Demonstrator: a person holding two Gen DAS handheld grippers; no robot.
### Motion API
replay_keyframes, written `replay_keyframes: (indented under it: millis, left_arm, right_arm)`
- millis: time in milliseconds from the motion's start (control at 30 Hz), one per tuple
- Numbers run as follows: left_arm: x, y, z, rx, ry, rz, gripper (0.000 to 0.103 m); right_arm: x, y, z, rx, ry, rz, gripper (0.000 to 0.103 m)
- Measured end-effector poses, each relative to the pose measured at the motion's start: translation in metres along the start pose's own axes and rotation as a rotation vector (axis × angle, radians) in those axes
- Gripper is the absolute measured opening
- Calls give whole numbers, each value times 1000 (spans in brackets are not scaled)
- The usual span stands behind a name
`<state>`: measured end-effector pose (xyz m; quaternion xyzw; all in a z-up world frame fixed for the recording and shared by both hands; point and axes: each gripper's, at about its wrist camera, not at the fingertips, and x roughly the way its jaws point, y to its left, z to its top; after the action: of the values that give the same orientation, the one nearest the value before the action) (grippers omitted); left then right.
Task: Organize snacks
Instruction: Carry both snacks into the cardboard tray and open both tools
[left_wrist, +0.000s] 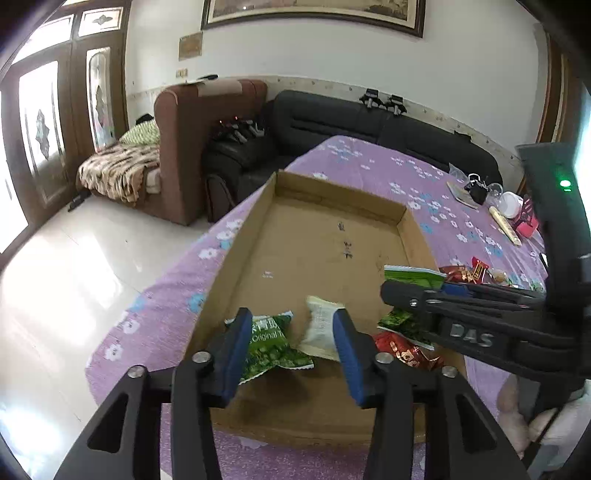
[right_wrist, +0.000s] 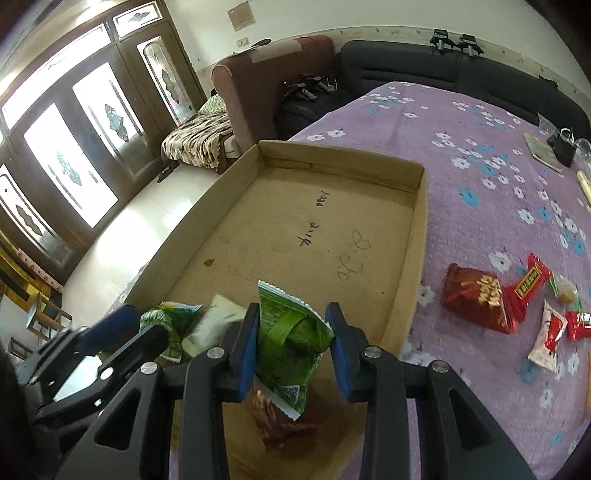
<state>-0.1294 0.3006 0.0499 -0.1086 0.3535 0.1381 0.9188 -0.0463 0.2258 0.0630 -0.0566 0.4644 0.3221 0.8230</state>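
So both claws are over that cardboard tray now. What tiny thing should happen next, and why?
Probably the right gripper should open its jaws. It holds a green snack packet just above the cardboard tray, where another green packet and a white one already lie. The left gripper stands open with nothing in it.

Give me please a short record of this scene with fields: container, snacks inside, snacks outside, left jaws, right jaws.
container: cardboard tray on the purple flowered cloth
snacks inside: green packet, white packet, red packet
snacks outside: red bag and small red packets on the cloth
left jaws: left gripper open, no pad presses a packet
right jaws: right gripper shut on green pouch, above the tray
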Motion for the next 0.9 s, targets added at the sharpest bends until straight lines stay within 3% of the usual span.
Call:
replay_keyframes:
  millis: [133,267,900]
  left_arm:
    - [-10,1,2,4,-28,9,67]
    - [-16,1,3,5,-41,16,71]
    - [-30,-22,4,53,-50,19,74]
  right_arm:
    - [4,2,2,6,5,1,35]
    - [4,1,3,12,-3,7,37]
    - [-26,-14,-5,63,-52,23,42]
